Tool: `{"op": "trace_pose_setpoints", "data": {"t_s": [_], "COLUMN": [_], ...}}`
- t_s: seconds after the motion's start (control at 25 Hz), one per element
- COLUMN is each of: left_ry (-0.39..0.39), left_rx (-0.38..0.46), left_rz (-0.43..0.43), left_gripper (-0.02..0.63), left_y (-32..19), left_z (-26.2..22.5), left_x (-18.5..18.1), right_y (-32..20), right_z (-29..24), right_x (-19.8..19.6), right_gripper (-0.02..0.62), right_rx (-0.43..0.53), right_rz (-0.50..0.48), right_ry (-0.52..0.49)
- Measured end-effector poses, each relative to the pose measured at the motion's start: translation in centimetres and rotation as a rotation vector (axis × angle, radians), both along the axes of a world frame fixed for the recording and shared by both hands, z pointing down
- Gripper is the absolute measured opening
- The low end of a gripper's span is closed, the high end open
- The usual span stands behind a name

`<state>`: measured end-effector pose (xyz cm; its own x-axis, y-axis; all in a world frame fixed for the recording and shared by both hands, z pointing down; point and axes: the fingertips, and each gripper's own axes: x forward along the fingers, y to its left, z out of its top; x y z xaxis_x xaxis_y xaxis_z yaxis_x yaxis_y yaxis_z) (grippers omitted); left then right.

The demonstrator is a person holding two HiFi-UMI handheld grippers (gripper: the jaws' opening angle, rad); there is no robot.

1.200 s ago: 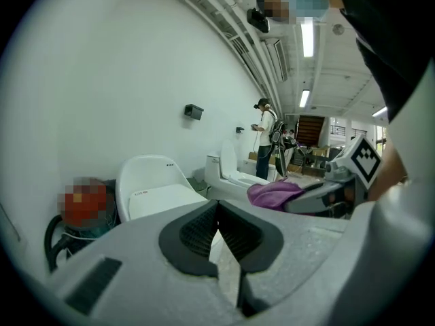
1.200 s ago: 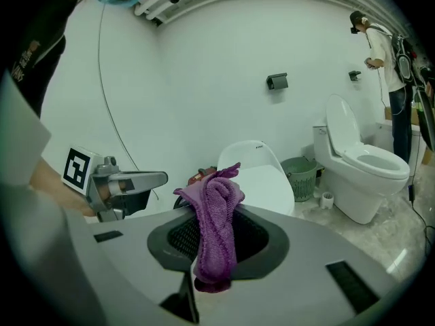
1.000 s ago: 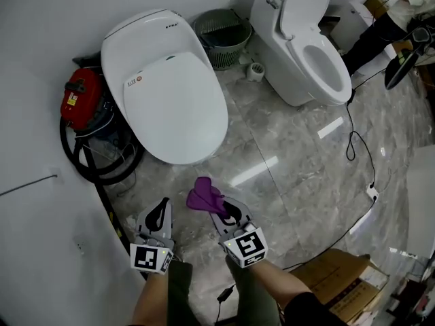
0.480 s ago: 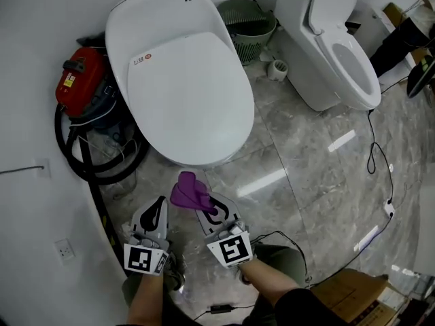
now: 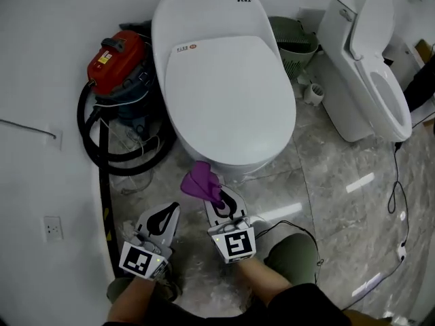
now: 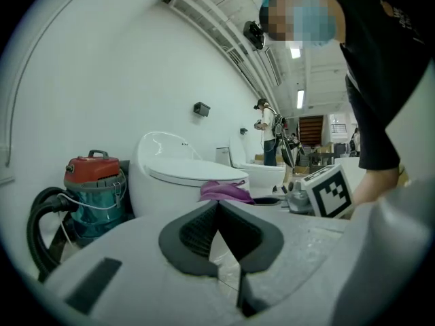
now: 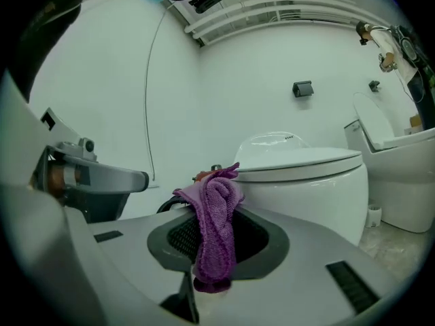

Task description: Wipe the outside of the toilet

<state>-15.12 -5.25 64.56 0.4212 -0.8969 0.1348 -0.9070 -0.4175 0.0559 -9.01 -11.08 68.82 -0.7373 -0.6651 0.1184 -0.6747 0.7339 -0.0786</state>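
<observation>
Change: I've closed in since a second ago, so the toilet (image 5: pixel 224 87) now sits right ahead of both claws.
Left claw (image 5: pixel 166 216): tips pinched together on nothing, near the toilet's front-left.
Right claw (image 5: pixel 221 199): clamped on the purple cloth (image 5: pixel 200 182), just off the toilet's front; can't tell if it's touching.
Red vacuum (image 5: pixel 119 63): beside the toilet's left flank.
Green basket (image 5: pixel 296 43): behind the toilet's right side.

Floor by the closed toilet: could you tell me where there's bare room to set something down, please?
Free: the floor between the closed toilet and the open toilet. Crowded: its left side, where the vacuum and hose fill the gap to the wall.
</observation>
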Motion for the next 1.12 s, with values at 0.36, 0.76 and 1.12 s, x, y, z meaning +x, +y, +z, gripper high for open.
{"op": "trace_pose_setpoints", "data": {"t_s": [0.36, 0.76, 1.12], "left_ry": [-0.012, -0.062, -0.067], "left_rx": [0.026, 0.031, 0.009], "left_rz": [-0.044, 0.051, 0.151], "left_gripper": [0.008, 0.008, 0.008], "left_y": [1.8, 1.0, 0.6], "left_z": [-1.1, -0.2, 1.8], "left_x": [1.6, 4.5, 6.7], "right_y": [-2.1, -5.0, -12.0], "right_z": [1.3, 2.3, 3.8], "right_x": [1.7, 9.6, 20.1], "right_gripper": [0.089, 0.091, 0.091], "right_rx": [-0.003, 0.042, 0.035], "right_rz": [0.029, 0.1, 0.373], "right_ry": [0.016, 0.018, 0.023]}}
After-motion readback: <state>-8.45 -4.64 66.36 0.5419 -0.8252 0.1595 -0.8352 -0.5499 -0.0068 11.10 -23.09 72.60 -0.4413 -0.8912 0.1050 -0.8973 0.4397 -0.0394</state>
